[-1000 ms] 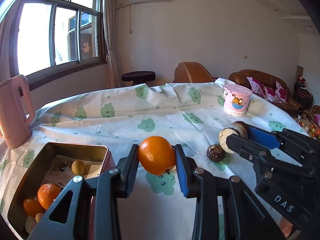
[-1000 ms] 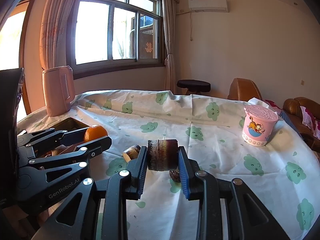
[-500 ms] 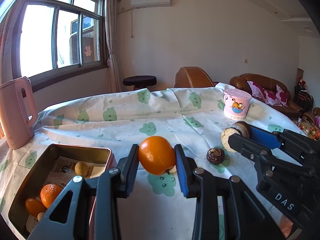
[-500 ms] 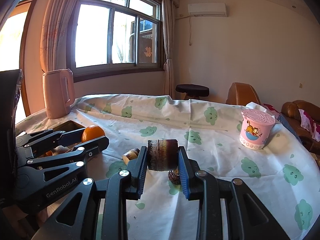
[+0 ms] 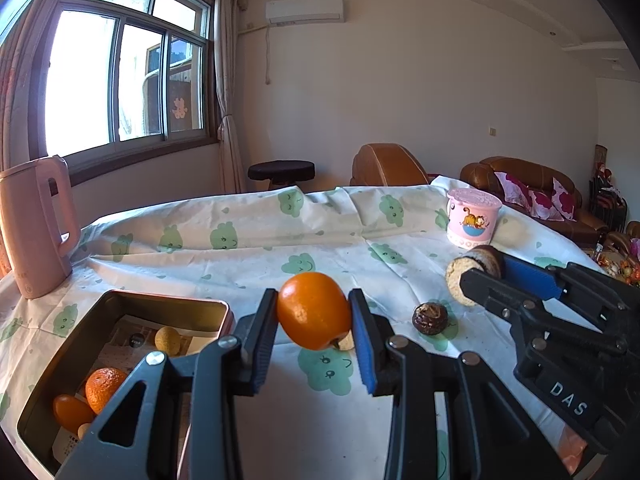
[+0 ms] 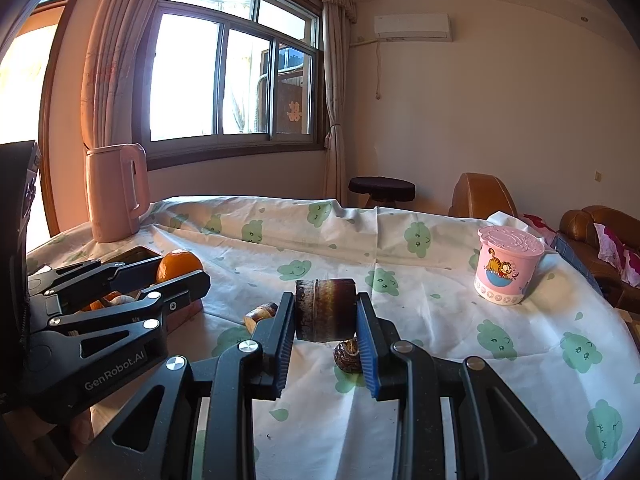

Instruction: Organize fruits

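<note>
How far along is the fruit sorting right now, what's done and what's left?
Partly done. The metal tin already holds several fruits. In hand: the left gripper clamps an orange, and the right gripper clamps a dark cut cylinder piece. Left on the tablecloth: a dark wrinkled fruit and a small brown piece.

A home living room is shown: a table (image 5: 248, 248) is draped in a cloth printed with green clouds, brown leather armchairs (image 5: 532, 184) with floral cushions are set along the wall, a curtained window (image 6: 224, 80) is seen, an air conditioner (image 5: 305, 10) is mounted high, and a pink kettle (image 6: 114, 192) is placed on the table
</note>
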Motion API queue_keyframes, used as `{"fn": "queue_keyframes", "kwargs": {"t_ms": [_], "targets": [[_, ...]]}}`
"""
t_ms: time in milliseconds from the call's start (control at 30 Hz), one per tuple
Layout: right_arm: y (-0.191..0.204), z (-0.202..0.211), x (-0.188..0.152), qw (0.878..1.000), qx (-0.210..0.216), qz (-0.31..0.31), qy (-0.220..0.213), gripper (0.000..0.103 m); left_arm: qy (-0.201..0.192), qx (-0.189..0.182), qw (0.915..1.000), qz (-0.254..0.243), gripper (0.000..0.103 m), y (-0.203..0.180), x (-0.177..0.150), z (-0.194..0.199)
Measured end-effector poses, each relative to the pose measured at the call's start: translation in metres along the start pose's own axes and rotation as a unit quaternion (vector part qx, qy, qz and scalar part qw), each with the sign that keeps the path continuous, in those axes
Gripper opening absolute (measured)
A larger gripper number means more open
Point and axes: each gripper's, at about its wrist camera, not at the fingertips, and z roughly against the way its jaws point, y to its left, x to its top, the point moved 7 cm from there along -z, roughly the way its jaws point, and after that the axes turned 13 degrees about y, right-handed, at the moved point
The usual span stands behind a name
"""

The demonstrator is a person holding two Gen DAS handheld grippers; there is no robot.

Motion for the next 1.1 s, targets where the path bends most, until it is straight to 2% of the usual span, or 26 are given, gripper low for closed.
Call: {"fn": "queue_keyframes", "kwargs": {"t_ms": [1100], "targets": [[-0.001, 0.013, 0.002, 0.999, 0.004, -0.004, -0.034, 0.031, -0.045, 0.014, 0.9989, 0.001, 0.037, 0.003, 0.001, 0.020]]}}
